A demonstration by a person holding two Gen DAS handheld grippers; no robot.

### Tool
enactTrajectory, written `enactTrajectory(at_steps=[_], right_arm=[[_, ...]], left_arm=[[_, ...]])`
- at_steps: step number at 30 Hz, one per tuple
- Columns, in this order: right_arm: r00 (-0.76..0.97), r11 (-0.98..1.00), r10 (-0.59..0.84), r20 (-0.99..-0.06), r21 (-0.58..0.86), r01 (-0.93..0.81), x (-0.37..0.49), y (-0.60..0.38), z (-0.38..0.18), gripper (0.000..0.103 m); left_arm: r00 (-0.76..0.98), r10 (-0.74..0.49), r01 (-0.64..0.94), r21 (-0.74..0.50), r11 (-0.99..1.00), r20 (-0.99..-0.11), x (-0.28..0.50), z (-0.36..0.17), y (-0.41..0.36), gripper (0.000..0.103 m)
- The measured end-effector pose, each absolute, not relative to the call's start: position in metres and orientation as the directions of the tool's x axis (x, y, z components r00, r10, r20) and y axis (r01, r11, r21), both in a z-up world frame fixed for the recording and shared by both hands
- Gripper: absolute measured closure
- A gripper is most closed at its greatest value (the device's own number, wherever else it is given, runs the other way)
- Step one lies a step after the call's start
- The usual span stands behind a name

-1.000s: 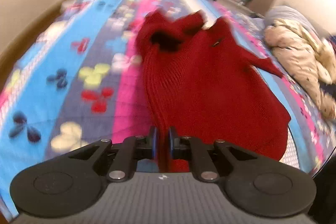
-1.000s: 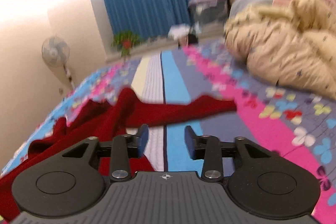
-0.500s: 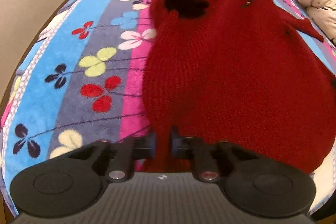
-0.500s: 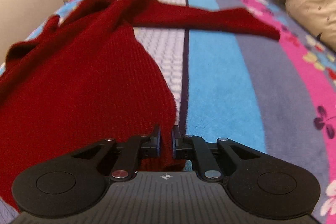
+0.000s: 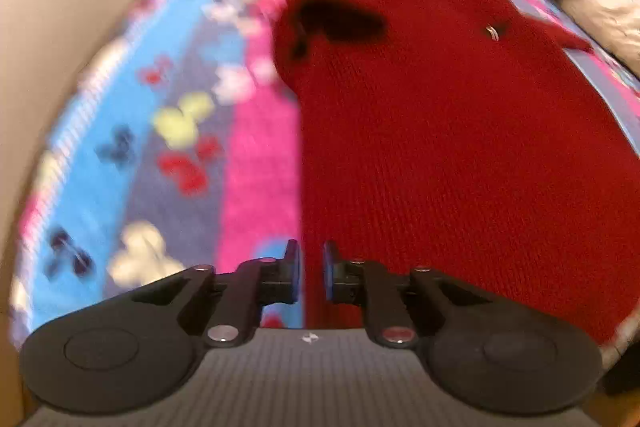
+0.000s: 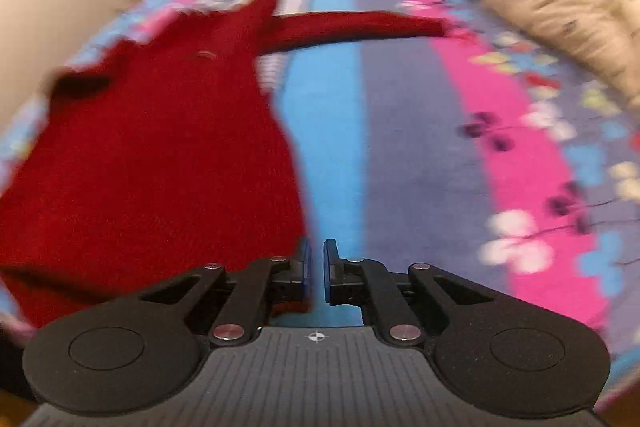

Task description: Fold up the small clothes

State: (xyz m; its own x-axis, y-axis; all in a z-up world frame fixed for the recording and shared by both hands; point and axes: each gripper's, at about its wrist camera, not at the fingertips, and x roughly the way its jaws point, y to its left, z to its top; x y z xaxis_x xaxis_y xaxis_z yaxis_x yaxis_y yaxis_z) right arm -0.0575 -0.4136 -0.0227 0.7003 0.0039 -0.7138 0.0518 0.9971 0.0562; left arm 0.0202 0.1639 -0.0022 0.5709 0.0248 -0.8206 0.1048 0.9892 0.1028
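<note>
The soft, limp sweater (image 5: 460, 147) is sagging; left tongs (image 5: 311, 277) are opening around its 6 o'clock hem, right tongs (image 6: 316, 277) closed beside it.

Red knit sweater (image 5: 440, 147) spread on striped floral blanket (image 5: 192, 131), left claw (image 5: 311, 277) opening at its hem edge

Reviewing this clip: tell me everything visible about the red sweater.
The red sweater is a dark red ribbed knit lying spread flat on the striped floral blanket, neck opening away from the cameras, one sleeve stretched sideways. A small metallic detail sits near the chest. Its near hem corner lies between the left gripper, whose jaws are opening. Beside its other edge, the right gripper looks empty.
</note>
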Motion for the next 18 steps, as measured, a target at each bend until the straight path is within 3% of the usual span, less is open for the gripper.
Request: enactTrajectory(at_steps=[2, 4, 5, 10, 14, 18], right_arm=[[0.753, 0.982, 0.015, -0.657, 0.151, 0.112, -0.051, -0.426, -0.013, 0.088], [0.776, 0.963, 0.052, -0.629, 0.236, 0.126, -0.042, -0.432, -0.010, 0.063], [0.778, 0.958, 0.073, -0.624, 0.262, 0.120, -0.032, -0.431, -0.009, 0.061], [0.812, 0.943, 0.135, -0.568, 0.324, 0.070, 0.039, -0.423, 0.000, 0.061], [0.831, 0.906, 0.122, -0.542, 0.403, 0.130, 0.095, -0.435, -0.011, 0.061], [0.842, 0.843, 0.141, -0.520, 0.510, 0.173, 0.157, -0.452, -0.037, 0.060]], left_arm=[[0.650, -0.047, 0.130, 0.050, 0.990, -0.759, 0.021, 0.017, 0.155, 0.072], [0.661, -0.127, 0.189, 0.000, 0.982, -0.740, 0.025, 0.024, 0.138, 0.071], [0.646, -0.145, 0.215, -0.004, 0.977, -0.749, 0.029, 0.023, 0.130, 0.071], [0.562, -0.111, 0.260, 0.048, 0.964, -0.820, 0.057, 0.003, 0.091, 0.071], [0.462, -0.028, 0.240, 0.095, 0.966, -0.886, 0.077, -0.027, 0.085, 0.071], [0.474, -0.001, 0.267, 0.143, 0.953, -0.880, 0.069, -0.036, 0.076, 0.069]])
